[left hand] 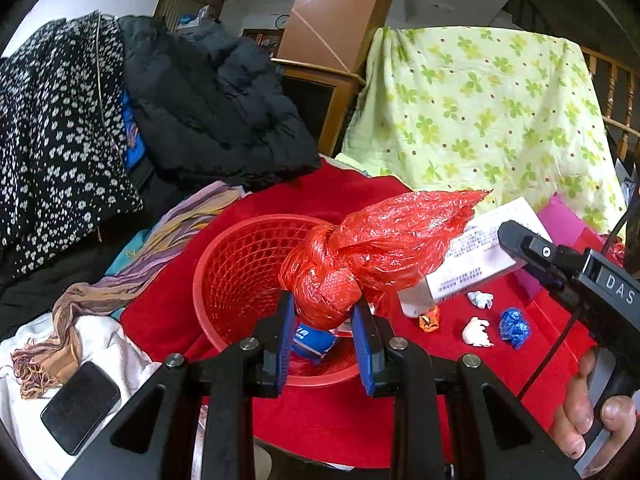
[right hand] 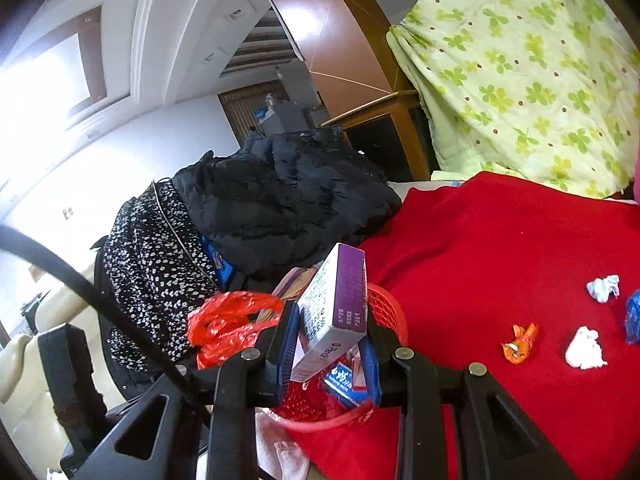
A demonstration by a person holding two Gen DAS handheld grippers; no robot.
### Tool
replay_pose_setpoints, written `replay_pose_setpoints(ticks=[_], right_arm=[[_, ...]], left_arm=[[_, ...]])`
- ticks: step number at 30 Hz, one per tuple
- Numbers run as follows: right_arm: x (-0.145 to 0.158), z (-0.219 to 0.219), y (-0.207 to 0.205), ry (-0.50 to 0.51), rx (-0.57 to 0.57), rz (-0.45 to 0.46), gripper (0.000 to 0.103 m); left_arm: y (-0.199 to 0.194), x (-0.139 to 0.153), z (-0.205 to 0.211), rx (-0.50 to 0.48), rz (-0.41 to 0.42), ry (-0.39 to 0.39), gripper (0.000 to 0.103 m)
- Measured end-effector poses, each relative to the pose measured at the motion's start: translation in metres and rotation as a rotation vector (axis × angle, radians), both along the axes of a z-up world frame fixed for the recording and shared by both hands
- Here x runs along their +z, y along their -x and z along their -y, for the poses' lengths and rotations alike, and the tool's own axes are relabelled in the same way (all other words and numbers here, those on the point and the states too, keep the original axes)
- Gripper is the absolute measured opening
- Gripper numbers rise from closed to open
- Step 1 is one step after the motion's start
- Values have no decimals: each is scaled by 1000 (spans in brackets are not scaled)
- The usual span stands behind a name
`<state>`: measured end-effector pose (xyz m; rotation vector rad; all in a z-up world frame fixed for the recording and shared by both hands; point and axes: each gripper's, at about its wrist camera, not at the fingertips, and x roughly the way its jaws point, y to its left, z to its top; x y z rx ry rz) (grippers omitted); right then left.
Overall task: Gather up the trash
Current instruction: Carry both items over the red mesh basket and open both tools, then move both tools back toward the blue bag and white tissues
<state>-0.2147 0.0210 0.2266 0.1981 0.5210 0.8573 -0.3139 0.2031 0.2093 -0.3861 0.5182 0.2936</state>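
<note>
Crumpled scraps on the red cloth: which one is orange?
The orange wrapper, lying nearest the red basket; the other scraps are two white wads and a blue one.

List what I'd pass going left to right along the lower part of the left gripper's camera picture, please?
Black phone → red mesh basket → knotted red plastic bag held in the left gripper → orange wrapper → white paper wad → blue crumpled wrapper → a hand on the right gripper's handle.
</note>
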Motion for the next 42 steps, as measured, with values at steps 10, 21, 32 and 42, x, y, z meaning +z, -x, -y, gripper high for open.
replay_pose_setpoints(ticks=[10,21,32,42], right_arm=[[-29,-48,-23,125,-15,-14,32],[-57,-33,-38,95,27,-104,71],[-63,77,-45,41,-152,-120,71],[-99,208,-69,-44,-372,-244,71]], left_arm=[[-16,-20,-14,9,-51,43,31],[-18,-32,-16,56,-100,60,64],[-26,-18,29,-45,-84,-1,65],[-55,-18,106,-218,-122,-98,65]])
